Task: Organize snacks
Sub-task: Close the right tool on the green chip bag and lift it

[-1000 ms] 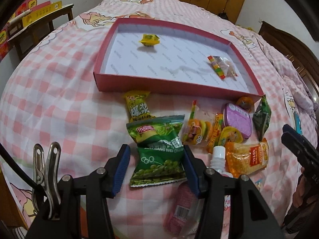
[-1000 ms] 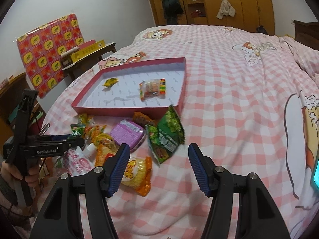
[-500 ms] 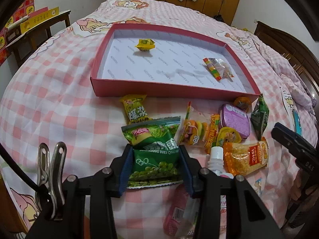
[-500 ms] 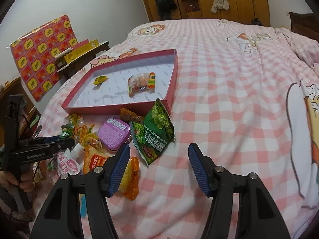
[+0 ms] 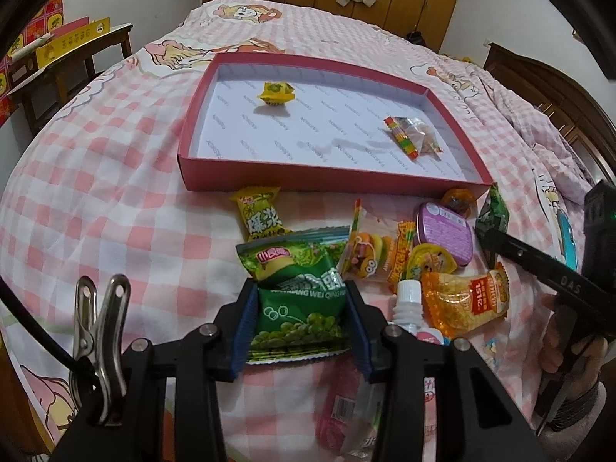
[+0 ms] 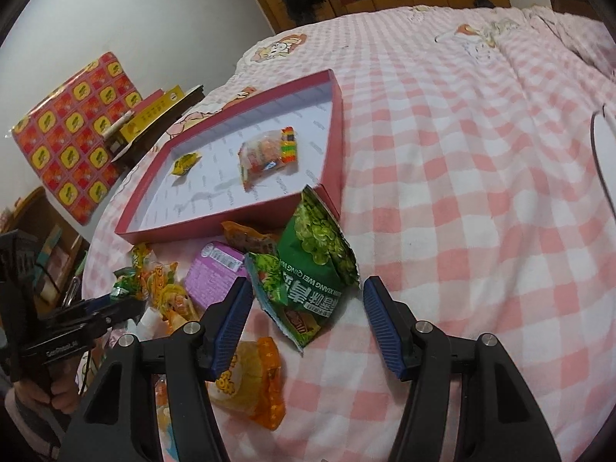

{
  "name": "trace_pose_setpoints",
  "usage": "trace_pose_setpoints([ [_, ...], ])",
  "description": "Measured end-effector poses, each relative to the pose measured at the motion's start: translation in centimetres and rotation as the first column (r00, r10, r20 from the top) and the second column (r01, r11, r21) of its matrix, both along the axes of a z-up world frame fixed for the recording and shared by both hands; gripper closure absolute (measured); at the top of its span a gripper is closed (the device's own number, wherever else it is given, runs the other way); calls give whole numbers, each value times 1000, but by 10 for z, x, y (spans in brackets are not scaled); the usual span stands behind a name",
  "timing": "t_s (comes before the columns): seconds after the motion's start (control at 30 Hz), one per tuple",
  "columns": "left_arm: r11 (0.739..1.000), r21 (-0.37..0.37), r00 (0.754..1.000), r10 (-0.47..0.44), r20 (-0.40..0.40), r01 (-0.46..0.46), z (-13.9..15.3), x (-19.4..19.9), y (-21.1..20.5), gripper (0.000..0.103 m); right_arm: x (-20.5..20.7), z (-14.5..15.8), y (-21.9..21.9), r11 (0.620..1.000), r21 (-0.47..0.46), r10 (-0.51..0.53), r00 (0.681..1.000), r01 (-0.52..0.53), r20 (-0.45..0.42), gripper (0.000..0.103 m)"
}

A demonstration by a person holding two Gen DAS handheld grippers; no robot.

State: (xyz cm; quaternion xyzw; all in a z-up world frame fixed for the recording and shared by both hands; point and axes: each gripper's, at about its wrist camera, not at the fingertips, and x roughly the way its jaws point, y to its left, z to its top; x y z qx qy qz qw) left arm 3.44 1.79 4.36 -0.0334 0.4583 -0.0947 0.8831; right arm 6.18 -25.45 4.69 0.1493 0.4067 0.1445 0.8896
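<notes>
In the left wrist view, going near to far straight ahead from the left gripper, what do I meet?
Left gripper → green pea packet → yellow snack packet → red tray front wall → yellow candy inside.

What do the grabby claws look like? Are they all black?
Mostly black. The left gripper and right gripper each have two angled black plastic arms with round silver bolts, tipped with ribbed blue pads. A shiny metal clip and a black cable sit beside the left one. White lettering marks the handles, and a bare hand holds one.
</notes>
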Motion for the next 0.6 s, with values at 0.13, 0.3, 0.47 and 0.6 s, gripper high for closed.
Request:
trace_pose_setpoints([
  [0.13,1000,-9,1000,8,6,-8,2,-2,4,58,-1,-4,-3,1000,12,-14,1000,14,1,45],
  [0.3,999,-27,1000,23,14,-23,6,-4,11,58,-3,-6,-4,1000,12,-27,1000,27,11,48],
  [0.47,999,-40,999,29,23,-28,7,-9,14,58,-6,-8,0,999,-28,-41,999,42,31,53],
  [0.6,999,-43,999,30,31,-29,11,-12,15,58,-7,-7,0,998,-35,-51,998,53,33,56],
])
